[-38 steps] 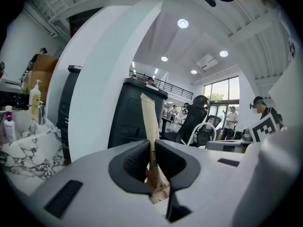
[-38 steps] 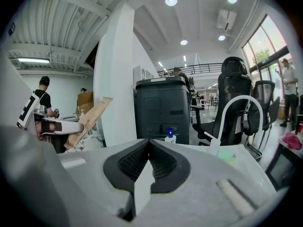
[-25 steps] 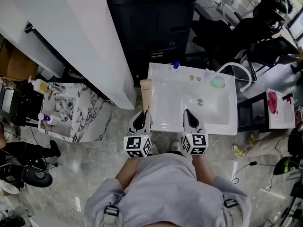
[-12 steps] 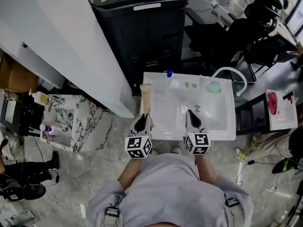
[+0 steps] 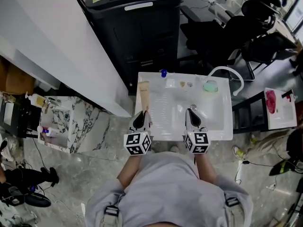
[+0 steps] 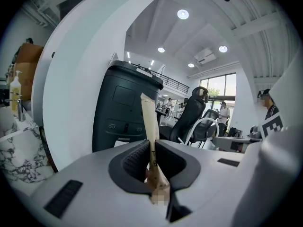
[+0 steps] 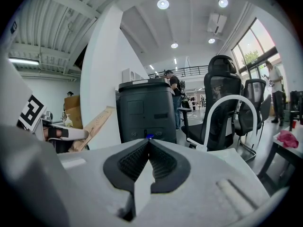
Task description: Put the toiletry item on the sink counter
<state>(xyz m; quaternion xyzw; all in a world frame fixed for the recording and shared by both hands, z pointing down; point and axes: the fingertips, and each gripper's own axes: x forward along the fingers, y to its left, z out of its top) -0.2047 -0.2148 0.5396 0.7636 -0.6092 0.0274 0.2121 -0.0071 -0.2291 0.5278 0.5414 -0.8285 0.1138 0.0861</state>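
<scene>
Landmark: the sink (image 5: 222, 131). Your left hand-held gripper (image 5: 142, 114) sits at its front-left edge. The tube (image 5: 144, 94) between the jaws runs along the sink's left rim toward the back. Your right hand-held gripper (image 5: 191, 111) is over the sink's front middle. On the back rim, a small bottle (image 5: 164, 73) sits left and a round item (image 5: 210, 85) right. A cabinet (image 5: 137, 37) stands behind the sink, a low stand (image 5: 71, 122) to its left and a side table (image 5: 279, 109) to its right.

Side by side, left hand-held gripper (image 5: 143, 113) clamps; right hand-held gripper (image 5: 190, 110) is closed.
</scene>
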